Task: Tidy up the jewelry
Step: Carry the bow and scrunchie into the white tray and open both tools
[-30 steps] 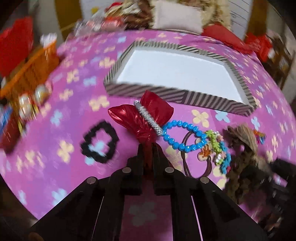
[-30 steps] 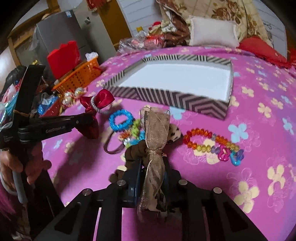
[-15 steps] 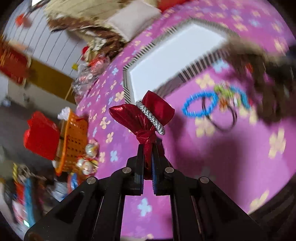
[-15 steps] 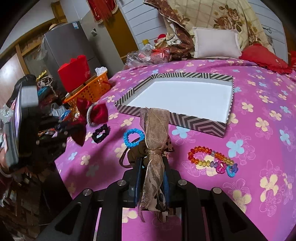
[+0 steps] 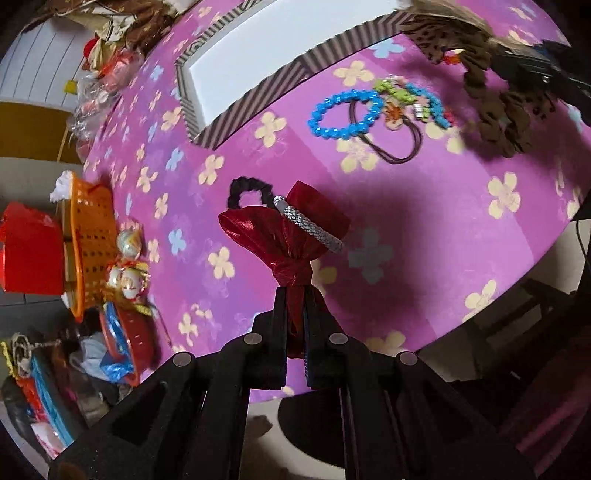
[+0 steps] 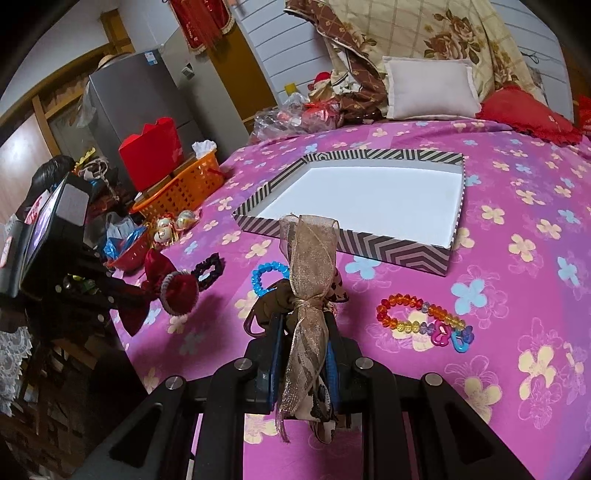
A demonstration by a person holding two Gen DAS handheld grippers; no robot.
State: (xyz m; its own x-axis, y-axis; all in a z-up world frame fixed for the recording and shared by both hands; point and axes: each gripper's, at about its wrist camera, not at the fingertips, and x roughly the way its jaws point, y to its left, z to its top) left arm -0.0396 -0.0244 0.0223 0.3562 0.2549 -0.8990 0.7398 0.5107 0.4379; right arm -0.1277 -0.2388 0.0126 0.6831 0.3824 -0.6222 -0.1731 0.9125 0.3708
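magenta cloth printed with cream and blue flowers covers the bed (image 6: 517, 177) that carries everything here. the left gripper (image 5: 294, 306) is pinched tight on the knot of a red satin bow (image 5: 284, 229) with a silver braided band across it, holding the bow raised above the bed near its left edge. the right gripper (image 6: 301, 332) is clamped the same way on a sheer gold-brown ribbon bow (image 6: 310, 266) with a leopard-print tail, held upright above the front part of the bed.

a shallow box (image 6: 391, 247) with black and grey chevron walls and a white floor sits toward the middle of the bed, beyond both bows, with nothing in it. a black scrunchie (image 6: 208, 271) lies on the cloth near the left edge, just beyond the red bow. a blue bead bracelet (image 5: 345, 112) lies closer to the box, touching a brown hair elastic (image 5: 402, 144) and a cluster of small green, orange and blue bead charms (image 5: 410, 99). a rainbow bead bracelet (image 6: 421, 319) with pink and blue heart charms lies apart from these, toward the right of the front area.

off the left edge of the bed stand an orange plastic basket (image 6: 184, 184) and a red box (image 6: 151, 155), with a grey fridge (image 6: 140, 96) behind them. a pale pillow (image 6: 430, 88) and a floral quilt (image 6: 424, 29) are heaped at the far edge.
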